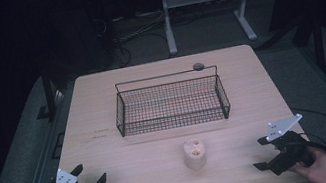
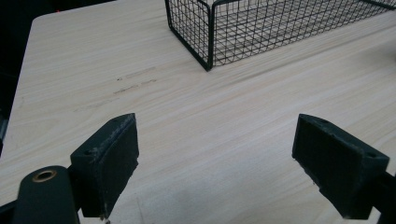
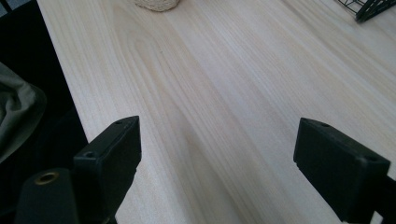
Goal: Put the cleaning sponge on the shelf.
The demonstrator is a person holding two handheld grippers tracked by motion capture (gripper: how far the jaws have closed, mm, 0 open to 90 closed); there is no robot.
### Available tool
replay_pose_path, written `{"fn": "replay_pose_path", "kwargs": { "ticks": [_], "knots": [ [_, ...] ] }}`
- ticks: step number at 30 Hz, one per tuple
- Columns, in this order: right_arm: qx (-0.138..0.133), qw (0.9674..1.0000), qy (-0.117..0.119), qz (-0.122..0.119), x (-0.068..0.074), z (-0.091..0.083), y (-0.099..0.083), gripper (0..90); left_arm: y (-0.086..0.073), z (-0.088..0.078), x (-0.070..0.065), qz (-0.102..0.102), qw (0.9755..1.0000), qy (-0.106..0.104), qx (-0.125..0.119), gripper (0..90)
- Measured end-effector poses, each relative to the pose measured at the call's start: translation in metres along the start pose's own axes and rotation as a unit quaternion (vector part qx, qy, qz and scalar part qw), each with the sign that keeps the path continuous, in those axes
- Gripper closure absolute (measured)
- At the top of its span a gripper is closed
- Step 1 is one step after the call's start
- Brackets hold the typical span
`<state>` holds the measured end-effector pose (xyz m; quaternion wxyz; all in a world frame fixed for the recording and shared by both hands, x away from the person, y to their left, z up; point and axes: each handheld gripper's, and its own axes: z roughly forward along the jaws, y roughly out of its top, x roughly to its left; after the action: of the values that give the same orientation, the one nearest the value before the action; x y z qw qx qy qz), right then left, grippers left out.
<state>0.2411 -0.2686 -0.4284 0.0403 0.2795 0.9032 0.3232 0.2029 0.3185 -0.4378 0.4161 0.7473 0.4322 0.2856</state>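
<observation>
A black wire basket (image 1: 171,102) stands in the middle of the light wooden table (image 1: 110,146), and its near corner (image 2: 208,51) shows in the left gripper view. A small pale, rounded lump (image 1: 195,154) sits on the table in front of the basket; its lower edge (image 3: 157,4) shows at the top of the right gripper view. My left gripper (image 1: 91,175) rests at the near left corner, open, with bare wood between its jaws (image 2: 217,154). My right gripper (image 1: 262,153) is at the near right corner, open and holding nothing (image 3: 217,158).
A small dark round object (image 1: 198,66) lies behind the basket near the table's far edge. Beyond the table stand white desk legs (image 1: 167,19) and cables on a dark floor. Faint scuff marks (image 2: 135,81) mark the wood left of the basket.
</observation>
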Motion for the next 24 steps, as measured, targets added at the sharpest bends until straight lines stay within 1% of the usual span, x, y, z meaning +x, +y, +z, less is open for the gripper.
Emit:
{"fn": "replay_pose_path", "kwargs": {
  "ticks": [2,4,8,10,11,12,14,18,19,21,24],
  "knots": [
    [-0.001,1.0,0.0,0.001,0.0,0.0,0.0,14.6,0.0,0.001,0.001,0.001,1.0,0.001,0.002,13.8],
    [-0.002,1.0,0.001,0.0,0.001,0.0,0.001,14.6,0.0,0.002,0.002,-0.003,1.0,0.001,0.001,13.8],
    [-0.002,1.0,0.005,-0.001,0.004,0.002,0.004,14.5,-0.001,0.002,0.003,0.002,1.0,-0.003,0.002,13.8],
    [0.007,0.9999,0.003,-0.01,0.008,0.004,0.009,14.5,-0.001,0.001,0.003,0.005,1.0,-0.003,0.003,13.8],
    [0.009,0.9998,0.003,-0.02,0.011,0.005,0.013,14.6,-0.001,0.0,0.004,0.004,1.0,0.0,0.001,13.8],
    [0.009,0.9998,0.003,-0.02,0.011,0.005,0.013,14.6,-0.001,0.0,0.005,-0.001,1.0,0.0,-0.003,13.8],
    [0.008,0.9997,0.006,-0.021,0.013,0.006,0.018,14.5,-0.001,-0.001,0.005,-0.004,1.0,0.0,-0.004,13.8],
    [0.009,0.9994,0.011,-0.031,0.014,0.007,0.025,14.5,-0.001,-0.001,0.005,0.0,1.0,0.001,-0.003,13.8],
    [0.013,0.9993,0.013,-0.033,0.014,0.008,0.028,14.5,-0.001,-0.001,0.005,0.0,1.0,0.001,-0.002,13.8],
    [0.014,0.9993,0.013,-0.033,0.014,0.008,0.029,14.5,-0.001,0.0,0.005,-0.002,1.0,0.0,-0.004,13.8],
    [0.024,0.9987,0.016,-0.043,0.014,0.011,0.035,14.5,-0.001,0.0,0.004,-0.001,1.0,-0.001,-0.001,13.8]
  ]
}}
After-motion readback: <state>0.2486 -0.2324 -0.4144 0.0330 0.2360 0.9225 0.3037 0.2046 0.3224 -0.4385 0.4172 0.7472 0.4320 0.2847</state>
